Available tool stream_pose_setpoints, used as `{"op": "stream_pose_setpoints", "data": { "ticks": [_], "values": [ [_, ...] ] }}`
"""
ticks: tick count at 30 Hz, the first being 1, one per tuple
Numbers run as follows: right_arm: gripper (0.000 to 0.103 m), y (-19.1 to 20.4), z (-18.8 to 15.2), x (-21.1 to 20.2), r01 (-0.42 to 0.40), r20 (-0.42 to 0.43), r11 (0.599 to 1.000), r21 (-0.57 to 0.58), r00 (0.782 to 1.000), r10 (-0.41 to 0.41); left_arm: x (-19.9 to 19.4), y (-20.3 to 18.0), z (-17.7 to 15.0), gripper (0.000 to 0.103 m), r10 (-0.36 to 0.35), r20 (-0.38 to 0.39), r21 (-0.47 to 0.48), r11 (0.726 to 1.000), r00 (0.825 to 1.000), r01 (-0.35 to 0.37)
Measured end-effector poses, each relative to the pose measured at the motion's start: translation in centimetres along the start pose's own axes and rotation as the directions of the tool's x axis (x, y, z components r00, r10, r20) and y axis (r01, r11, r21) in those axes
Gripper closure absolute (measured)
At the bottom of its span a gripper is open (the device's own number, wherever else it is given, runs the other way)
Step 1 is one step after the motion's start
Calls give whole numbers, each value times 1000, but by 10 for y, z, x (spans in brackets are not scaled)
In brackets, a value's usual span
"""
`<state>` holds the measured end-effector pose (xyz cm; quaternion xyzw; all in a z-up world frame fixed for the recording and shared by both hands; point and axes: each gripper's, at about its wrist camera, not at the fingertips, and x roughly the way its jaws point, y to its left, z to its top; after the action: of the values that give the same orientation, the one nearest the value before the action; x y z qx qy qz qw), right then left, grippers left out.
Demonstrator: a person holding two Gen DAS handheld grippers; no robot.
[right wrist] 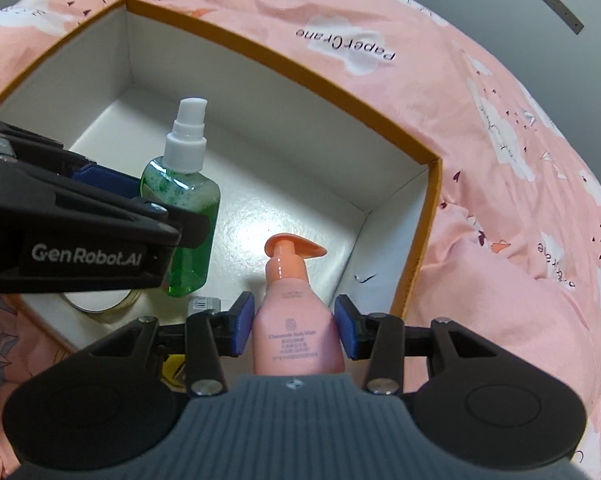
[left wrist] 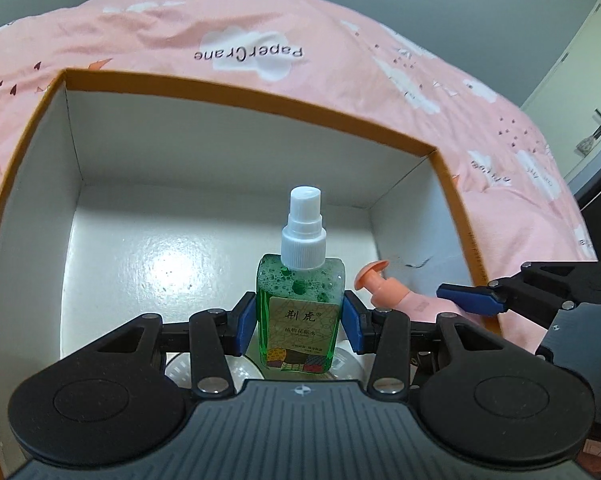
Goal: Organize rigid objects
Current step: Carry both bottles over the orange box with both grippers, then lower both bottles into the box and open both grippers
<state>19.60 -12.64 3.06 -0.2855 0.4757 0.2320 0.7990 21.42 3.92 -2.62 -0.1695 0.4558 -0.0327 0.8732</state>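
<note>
Clamping the green spray bottle by its flat sides, the left gripper is standing about half open, with both blue pads pressing on the bottle body just below the shoulder. The bottle is sitting upright between the fingers, its white spray cap projecting ahead of the fingertips and foam showing in the green liquid.

Gripping the pink pump bottle in the same manner, the right gripper is also standing about half open, and its blue pads are bearing on the two sides of the bottle's lower body. The pump head is pointing away from the fingertips.

Both bottles are hanging inside the white box with the orange rim, which is lying directly ahead of and beneath both grippers on the pink bedspread. Seen from the right wrist, the left gripper is holding its bottle just to the left. A roll of clear tape is lying in the box beneath the left gripper.
</note>
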Motion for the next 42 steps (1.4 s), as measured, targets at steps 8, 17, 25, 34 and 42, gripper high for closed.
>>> {"op": "stream_pose_setpoints", "data": {
  "ticks": [8, 17, 25, 34, 42],
  "values": [
    [60, 4, 5, 22, -16, -53, 1000, -10, 998, 15, 17, 2, 3, 52, 13, -60, 7, 1000, 998, -13],
    [59, 13, 0, 33, 3, -76, 999, -42, 997, -7, 21, 0, 7, 52, -6, -64, 1, 1000, 998, 6],
    [52, 16, -3, 20, 16, -42, 998, -56, 999, -18, 21, -1, 7, 53, -43, -50, -3, 999, 998, 43],
    [46, 27, -7, -8, 69, 23, 990, -121, 998, -67, 28, -3, 12, 52, -102, -66, -36, 994, 993, 100],
    [42, 34, -11, -10, 53, 19, 993, -105, 998, -52, 30, 0, 12, 52, -29, -85, -22, 999, 996, 27]
  ]
}}
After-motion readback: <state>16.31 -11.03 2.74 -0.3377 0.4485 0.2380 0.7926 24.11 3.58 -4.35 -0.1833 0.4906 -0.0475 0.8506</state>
